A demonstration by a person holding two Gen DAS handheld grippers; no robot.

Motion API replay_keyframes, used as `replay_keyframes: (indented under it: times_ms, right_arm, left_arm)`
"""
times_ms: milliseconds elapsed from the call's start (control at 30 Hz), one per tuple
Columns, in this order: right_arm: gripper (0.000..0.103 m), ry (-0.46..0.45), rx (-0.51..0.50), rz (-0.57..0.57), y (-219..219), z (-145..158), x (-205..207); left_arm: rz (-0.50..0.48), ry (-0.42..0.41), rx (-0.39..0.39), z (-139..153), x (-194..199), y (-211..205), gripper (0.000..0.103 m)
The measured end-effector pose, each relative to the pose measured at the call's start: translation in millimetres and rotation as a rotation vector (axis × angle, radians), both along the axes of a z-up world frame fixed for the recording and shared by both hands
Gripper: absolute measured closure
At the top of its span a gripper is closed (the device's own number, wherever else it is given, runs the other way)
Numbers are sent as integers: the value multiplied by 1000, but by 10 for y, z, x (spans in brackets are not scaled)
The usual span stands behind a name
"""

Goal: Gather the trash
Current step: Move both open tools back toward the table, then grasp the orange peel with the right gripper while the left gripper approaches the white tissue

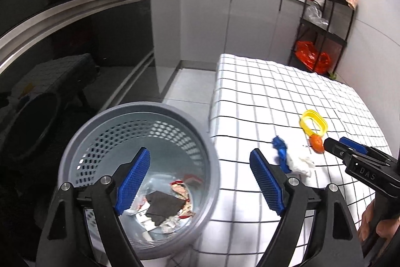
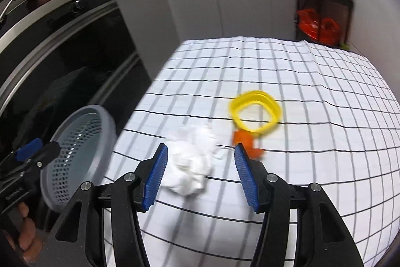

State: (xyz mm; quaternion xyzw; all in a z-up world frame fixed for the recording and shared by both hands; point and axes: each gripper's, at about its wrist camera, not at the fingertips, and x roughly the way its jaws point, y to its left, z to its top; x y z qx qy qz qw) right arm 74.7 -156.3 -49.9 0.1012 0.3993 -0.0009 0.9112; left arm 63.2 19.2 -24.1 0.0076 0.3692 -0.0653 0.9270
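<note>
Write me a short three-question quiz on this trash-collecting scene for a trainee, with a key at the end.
1. True or false: the left gripper holds a piece of trash over the bin.
2. Which thing lies between the open fingers of the right gripper?
A. yellow ring
B. crumpled white tissue
C. orange scrap
3. Fill in: the table is covered by a white cloth with a black ____ pattern.

Key:
1. False: its jaws are open and empty above the bin, which already holds wrappers.
2. B
3. grid
</note>
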Motion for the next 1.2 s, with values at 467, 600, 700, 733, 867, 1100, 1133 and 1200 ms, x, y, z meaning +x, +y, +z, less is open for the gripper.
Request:
replay_keyframes:
  times_ms: [467,600,700,733,867,1100,1133,1200]
  right_arm:
    - [50,92,-77,-61,-345,-358,177]
    - [50,83,-71,-50,-311,-367,255]
    - [50,93,-74,-52,-295,-407,319]
    - [50,93,-73,-52,-298,-417,335]
    - [50,98,-84,-57,-307,-464,398]
    - [62,119,-75,-53,-302,-512,466]
    - [70,123,-74,-51,-302,-515,469]
    - [74,127,-60,-43,-305,-518,470]
  left_arm:
    - [-68,19,57,-217,117,-601,19]
    - [-82,24,66,-264,130,-671,19]
    - [-87,29,67,-286,139,-700,19]
    - [-89,32,67,-297,146,-710,19]
    - [-94,37,69,-322,161,-729,19]
    - [-104,43,73,-357,168,-800,19]
    - [-107,43,72,-361,164,-811,19]
    - [-114,42,66,-364,155,-821,19]
